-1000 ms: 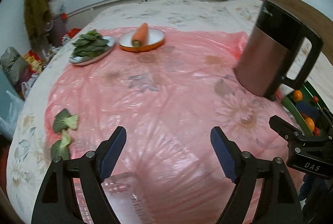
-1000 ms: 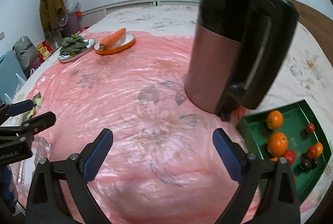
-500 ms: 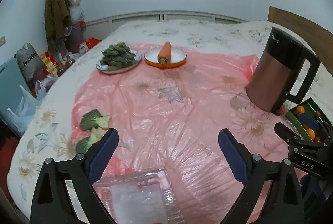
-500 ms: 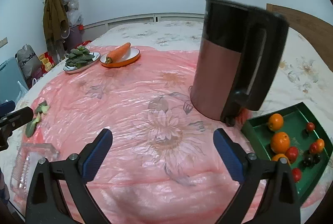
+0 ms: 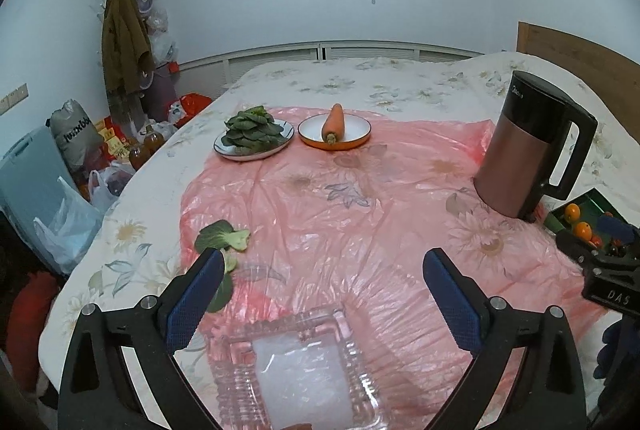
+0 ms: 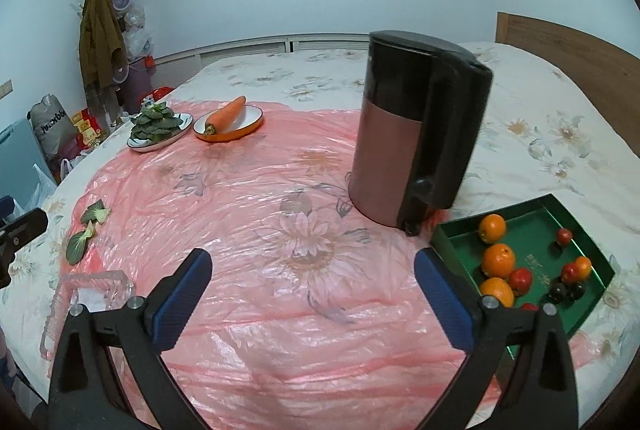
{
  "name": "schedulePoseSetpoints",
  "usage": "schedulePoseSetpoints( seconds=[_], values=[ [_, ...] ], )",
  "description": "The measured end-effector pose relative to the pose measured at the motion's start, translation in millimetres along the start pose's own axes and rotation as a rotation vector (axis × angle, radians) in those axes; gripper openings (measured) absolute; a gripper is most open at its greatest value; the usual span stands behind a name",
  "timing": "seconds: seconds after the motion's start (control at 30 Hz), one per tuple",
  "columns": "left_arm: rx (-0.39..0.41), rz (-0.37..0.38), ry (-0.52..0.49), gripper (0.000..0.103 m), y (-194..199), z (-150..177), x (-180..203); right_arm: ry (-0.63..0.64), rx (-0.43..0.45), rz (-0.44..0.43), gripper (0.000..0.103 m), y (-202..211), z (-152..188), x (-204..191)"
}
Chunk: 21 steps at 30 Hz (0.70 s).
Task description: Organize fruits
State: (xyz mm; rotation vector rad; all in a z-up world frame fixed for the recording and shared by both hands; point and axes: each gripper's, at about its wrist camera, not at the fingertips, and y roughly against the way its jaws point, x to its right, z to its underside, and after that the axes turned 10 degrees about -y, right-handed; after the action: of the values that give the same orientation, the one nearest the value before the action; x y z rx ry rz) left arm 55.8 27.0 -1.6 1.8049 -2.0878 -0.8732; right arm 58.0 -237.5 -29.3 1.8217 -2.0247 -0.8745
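Note:
A green tray point(image 6: 532, 226) at the right holds several oranges point(image 6: 498, 260), small red fruits point(image 6: 520, 279) and dark ones; it also shows in the left wrist view point(image 5: 592, 204). A clear glass dish point(image 5: 296, 370) sits empty at the front left, just below my left gripper point(image 5: 320, 294), which is open and empty. The dish also shows in the right wrist view point(image 6: 90, 294). My right gripper point(image 6: 312, 294) is open and empty above the pink plastic sheet point(image 6: 260, 230), left of the tray.
A black and copper kettle point(image 6: 412, 146) stands beside the tray. A carrot on an orange-rimmed plate point(image 5: 335, 128) and a plate of greens point(image 5: 253, 134) sit at the back. Loose green leaves point(image 5: 222, 236) lie at the left. The bed edge drops off to bags at the left.
Both grippers have pulled back and tilted up, so more of the bed and room shows. The glass dish has come fully into the left wrist view.

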Motion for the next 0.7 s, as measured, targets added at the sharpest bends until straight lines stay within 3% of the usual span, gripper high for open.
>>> schedulePoseSetpoints(
  seconds=[0.43, 0.7],
  values=[
    [-0.005, 0.043, 0.03, 0.1, 29, 6, 0, 0.028, 0.048, 0.039, 0.103, 45, 1, -1],
    [0.02, 0.027, 0.023, 0.1, 54, 6, 7, 0.021, 0.072, 0.044, 0.103, 72, 6, 0]
  ],
)
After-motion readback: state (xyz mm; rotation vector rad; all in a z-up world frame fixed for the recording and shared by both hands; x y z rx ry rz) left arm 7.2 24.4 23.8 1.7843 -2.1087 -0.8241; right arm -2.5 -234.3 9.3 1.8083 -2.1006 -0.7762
